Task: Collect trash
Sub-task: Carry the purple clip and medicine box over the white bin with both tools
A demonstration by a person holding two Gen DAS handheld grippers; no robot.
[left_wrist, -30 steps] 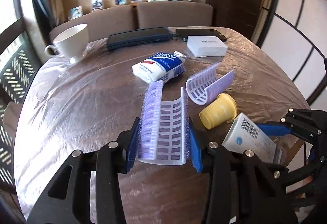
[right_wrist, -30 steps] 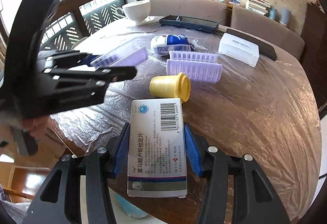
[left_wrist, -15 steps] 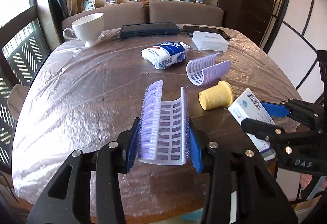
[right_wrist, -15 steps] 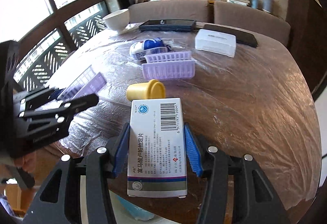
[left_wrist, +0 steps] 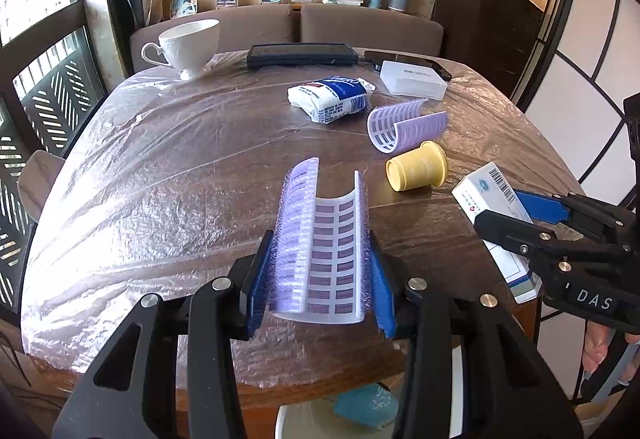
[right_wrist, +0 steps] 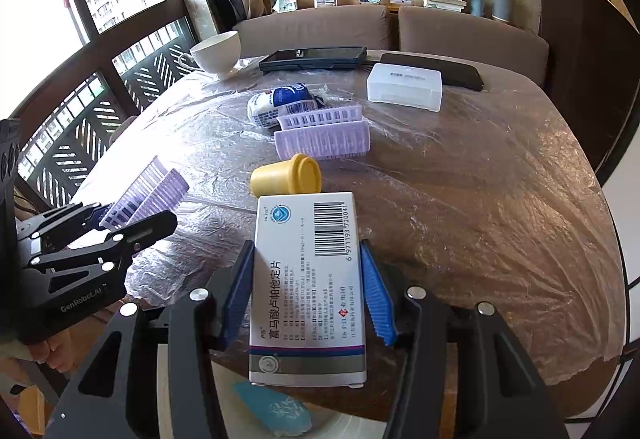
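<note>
My left gripper (left_wrist: 320, 279) is shut on a purple curved hair-roller piece (left_wrist: 320, 239), held above the table's near edge. My right gripper (right_wrist: 308, 291) is shut on a white medicine box (right_wrist: 308, 279) with a barcode, also over the near edge; the box also shows in the left wrist view (left_wrist: 492, 207). A second purple roller piece (left_wrist: 404, 125), a yellow plastic cup on its side (left_wrist: 416, 171) and a blue-white tissue pack (left_wrist: 330, 99) lie on the table. A white bin rim (left_wrist: 304, 419) with a blue item (right_wrist: 276, 411) inside shows below the edge.
The table (left_wrist: 160, 167) is covered in clear plastic film. At the back stand a white teacup (left_wrist: 188, 45), a dark flat case (left_wrist: 300, 55), a phone (right_wrist: 436, 73) and a white plastic box (left_wrist: 412, 79). Brown chairs stand behind; a window railing is at left.
Both grippers have pulled back and risen from the table toward its near edge, each still holding its item. The bin below the edge has come into view.
</note>
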